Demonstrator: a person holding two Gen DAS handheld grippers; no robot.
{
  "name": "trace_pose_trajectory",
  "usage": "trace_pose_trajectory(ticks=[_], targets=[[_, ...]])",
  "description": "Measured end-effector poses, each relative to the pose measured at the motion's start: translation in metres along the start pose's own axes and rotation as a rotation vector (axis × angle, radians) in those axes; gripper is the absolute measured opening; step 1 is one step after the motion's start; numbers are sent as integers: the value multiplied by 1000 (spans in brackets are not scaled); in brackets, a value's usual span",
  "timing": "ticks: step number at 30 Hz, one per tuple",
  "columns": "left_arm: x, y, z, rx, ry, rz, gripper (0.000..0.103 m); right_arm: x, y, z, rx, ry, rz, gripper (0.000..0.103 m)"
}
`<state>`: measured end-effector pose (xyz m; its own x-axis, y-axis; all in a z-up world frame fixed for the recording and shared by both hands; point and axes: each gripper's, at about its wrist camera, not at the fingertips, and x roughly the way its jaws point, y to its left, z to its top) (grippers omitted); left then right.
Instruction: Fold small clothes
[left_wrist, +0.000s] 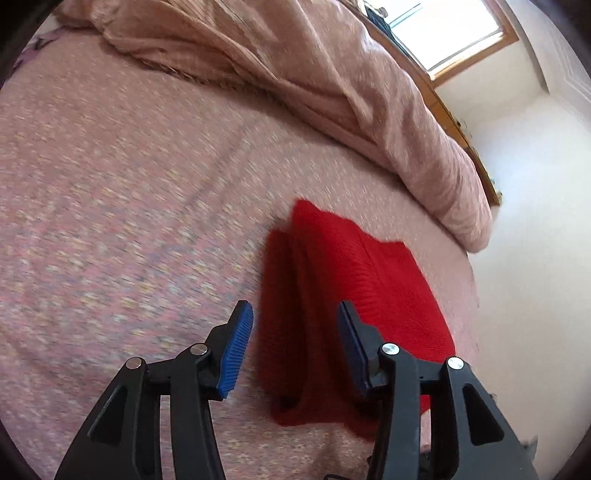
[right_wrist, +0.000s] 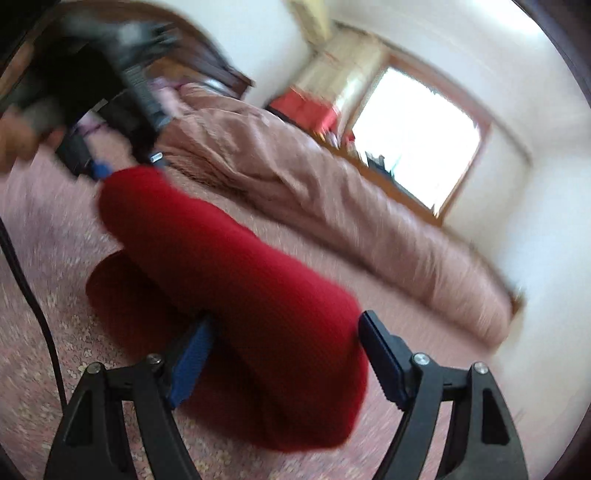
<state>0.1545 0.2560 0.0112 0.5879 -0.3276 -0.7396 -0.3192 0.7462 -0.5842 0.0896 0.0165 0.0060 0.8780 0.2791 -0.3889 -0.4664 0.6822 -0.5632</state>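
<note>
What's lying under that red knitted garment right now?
The red knitted garment lies on the pink flower-patterned bedspread; only that fabric shows around its edges. Whatever is beneath its folded layers is covered. Behind it sits a crumpled beige-pink duvet.

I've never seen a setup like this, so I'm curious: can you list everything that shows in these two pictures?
knitted garment: one, red, on the bedspread, partly folded
bedspread: one, pink patterned, covering the bed
duvet: one, pale pink, bunched along the far side
window: one, wood-framed, bright, in the white wall
cable: one, black, at the left edge of the right view
left hand-held gripper: black, blue pads, open over the garment
right hand-held gripper: black, blue pads, wide apart around the garment's near end
</note>
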Motion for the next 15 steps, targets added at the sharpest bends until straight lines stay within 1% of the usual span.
trace_pose_trajectory(ticks=[1, 2, 4, 5, 7, 9, 10, 11, 12, 14, 15], targets=[[-4, 5, 0, -9, -4, -1, 41, -3, 9, 3, -54, -18, -13, 83], [-7, 9, -1, -17, -1, -4, 41, -9, 25, 9, -156, -60, -22, 84], [-10, 18, -2, -23, 11, -11, 41, -15, 47, 16, -292, -113, -6, 87], [-14, 22, -4, -22, 13, -8, 41, -16, 62, 22, -374, -142, -23, 87], [-21, 29, -7, -20, 7, 0, 41, -12, 76, 33, -451, -166, -56, 89], [-28, 36, -7, -22, 4, -6, 41, 2, 84, 47, -508, -154, -68, 91], [-31, 38, -7, -20, 4, -9, 41, 11, 85, 53, -522, -122, -37, 77], [-35, 42, -7, -18, 2, -8, 41, 20, 84, 60, -516, -73, 30, 51], [-37, 43, -7, -17, -1, -4, 41, 25, 75, 66, -459, -42, 80, 29], [-42, 45, -6, -16, -10, -5, 41, 27, 42, 77, -254, -33, 54, 26], [-44, 44, -6, -16, -14, -12, 41, 26, 23, 80, -137, -25, 57, 26]])
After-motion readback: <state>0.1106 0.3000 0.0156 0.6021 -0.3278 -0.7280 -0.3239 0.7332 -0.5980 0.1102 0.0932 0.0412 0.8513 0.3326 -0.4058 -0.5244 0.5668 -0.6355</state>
